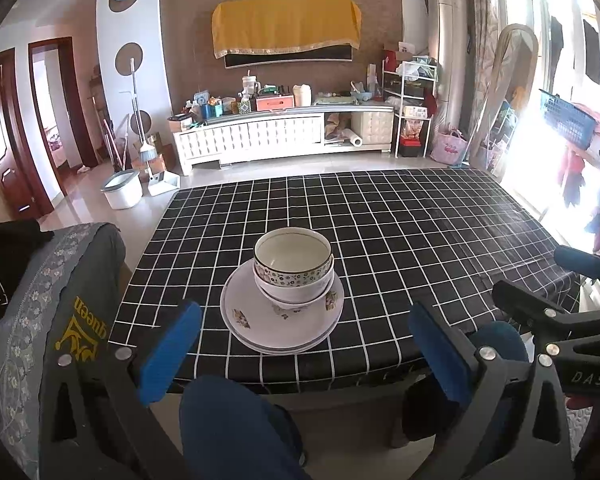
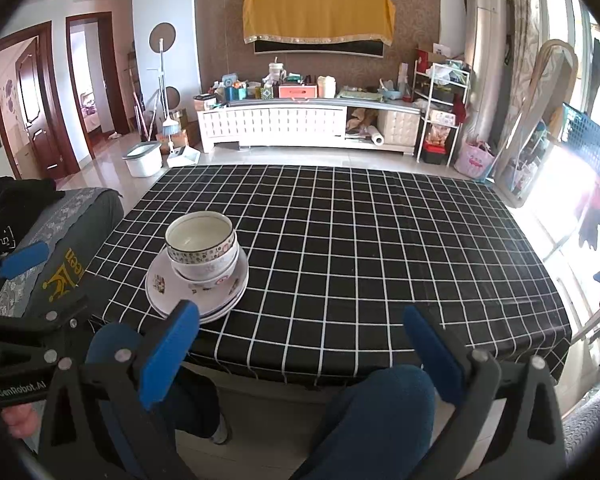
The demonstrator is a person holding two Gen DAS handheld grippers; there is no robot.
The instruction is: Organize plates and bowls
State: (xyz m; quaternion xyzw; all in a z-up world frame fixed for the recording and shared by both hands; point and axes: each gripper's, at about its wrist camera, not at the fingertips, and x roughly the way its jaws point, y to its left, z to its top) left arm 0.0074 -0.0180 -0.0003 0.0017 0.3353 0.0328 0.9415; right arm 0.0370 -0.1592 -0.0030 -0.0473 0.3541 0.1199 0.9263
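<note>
Bowls (image 1: 293, 268) nested, top one with a floral band and dark rim, inside looks empty; they sit on stacked white plates (image 1: 244, 316) with flower decals, glossy ceramic. Stack sits near the front edge of the worktop (image 1: 420, 232), which wears a black cloth with white grid. Left gripper (image 1: 304, 350) spread wide, holding nothing, pulled back off the edge, stack straight ahead between its blue pads. Right gripper (image 2: 302, 350) also wide open, empty; stack is ahead-left, by its left pad.
</note>
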